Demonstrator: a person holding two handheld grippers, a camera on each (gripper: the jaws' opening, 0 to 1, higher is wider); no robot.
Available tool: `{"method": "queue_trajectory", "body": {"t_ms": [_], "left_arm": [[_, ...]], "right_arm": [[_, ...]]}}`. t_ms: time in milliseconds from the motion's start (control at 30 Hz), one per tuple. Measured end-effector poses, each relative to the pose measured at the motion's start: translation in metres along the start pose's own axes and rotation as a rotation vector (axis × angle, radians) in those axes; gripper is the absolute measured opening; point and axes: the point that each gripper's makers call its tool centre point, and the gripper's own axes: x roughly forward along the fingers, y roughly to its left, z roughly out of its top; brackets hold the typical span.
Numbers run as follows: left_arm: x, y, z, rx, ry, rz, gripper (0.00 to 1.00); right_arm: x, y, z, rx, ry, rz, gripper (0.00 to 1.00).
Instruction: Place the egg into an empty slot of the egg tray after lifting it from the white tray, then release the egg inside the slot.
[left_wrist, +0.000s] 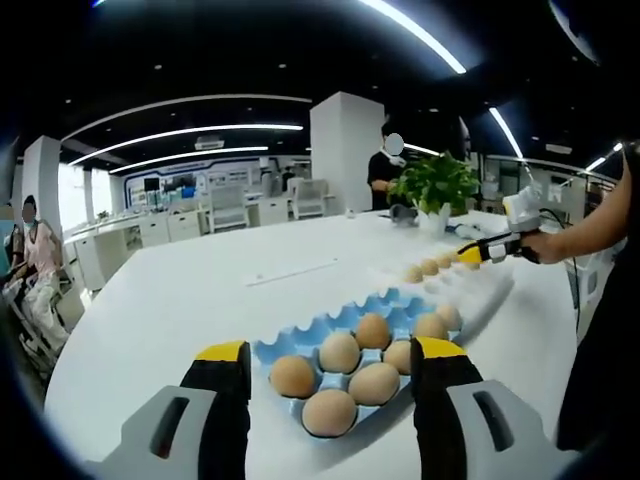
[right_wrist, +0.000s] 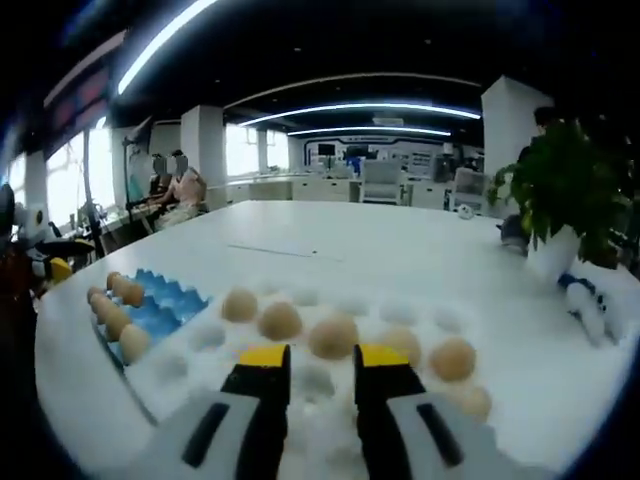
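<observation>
On the white tray (right_wrist: 330, 420), blurred eggs (right_wrist: 333, 336) blend into slots.

A blue egg tray (left_wrist: 300, 345) lies flat on the white table, holding seven brown eggs (left_wrist: 374, 383). Just beside it, the white tray (right_wrist: 330, 385) carries six more brown eggs (right_wrist: 333, 336).

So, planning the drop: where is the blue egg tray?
In the left gripper view, the blue egg tray lies on the white table, beside the white tray.
</observation>
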Motion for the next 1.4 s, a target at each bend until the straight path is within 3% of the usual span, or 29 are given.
{"method": "queue_trajectory", "body": {"t_ms": [100, 433, 467, 500, 533, 700, 800, 833, 900, 967, 1167, 1400], "left_arm": [[0.001, -0.004, -0.003, -0.003, 0.013, -0.014, 0.63], [0.002, -0.001, -0.003, -0.006, 0.014, -0.012, 0.62], [0.002, -0.001, -0.002, -0.008, 0.015, -0.013, 0.62], [0.002, -0.001, -0.002, -0.003, 0.016, -0.012, 0.62], [0.002, -0.001, -0.003, -0.003, 0.017, -0.013, 0.62], [0.003, -0.003, -0.003, -0.009, 0.02, -0.02, 0.61], [0.003, -0.004, -0.002, -0.007, 0.016, -0.023, 0.61], [0.003, -0.003, -0.002, -0.007, 0.015, -0.022, 0.61], [0.003, -0.003, -0.001, -0.009, 0.016, -0.021, 0.6], [0.002, -0.002, -0.001, -0.006, 0.014, -0.018, 0.6], [-0.001, 0.0, 0.0, -0.003, 0.013, -0.014, 0.6], [-0.004, 0.006, 0.0, 0.002, 0.003, 0.011, 0.63]], "right_arm": [[-0.005, -0.018, -0.006, -0.003, 0.021, -0.061, 0.26], [-0.007, -0.024, -0.02, 0.009, 0.07, -0.081, 0.28], [-0.006, -0.026, -0.024, 0.018, 0.079, -0.08, 0.29], [-0.006, -0.026, -0.035, 0.051, 0.129, -0.076, 0.3], [-0.005, -0.028, -0.034, 0.036, 0.113, -0.075, 0.3], [-0.007, -0.032, -0.03, 0.126, 0.049, -0.07, 0.26], [-0.008, -0.028, -0.031, 0.066, 0.032, -0.082, 0.26], [-0.008, -0.028, -0.03, 0.01, 0.031, -0.087, 0.26], [-0.007, -0.028, -0.03, 0.047, 0.027, -0.089, 0.26], [-0.007, -0.03, -0.031, -0.003, 0.041, -0.09, 0.26], [-0.009, -0.028, -0.026, -0.014, 0.065, -0.117, 0.24], [-0.016, -0.023, 0.0, -0.02, 0.01, -0.092, 0.24]]}}
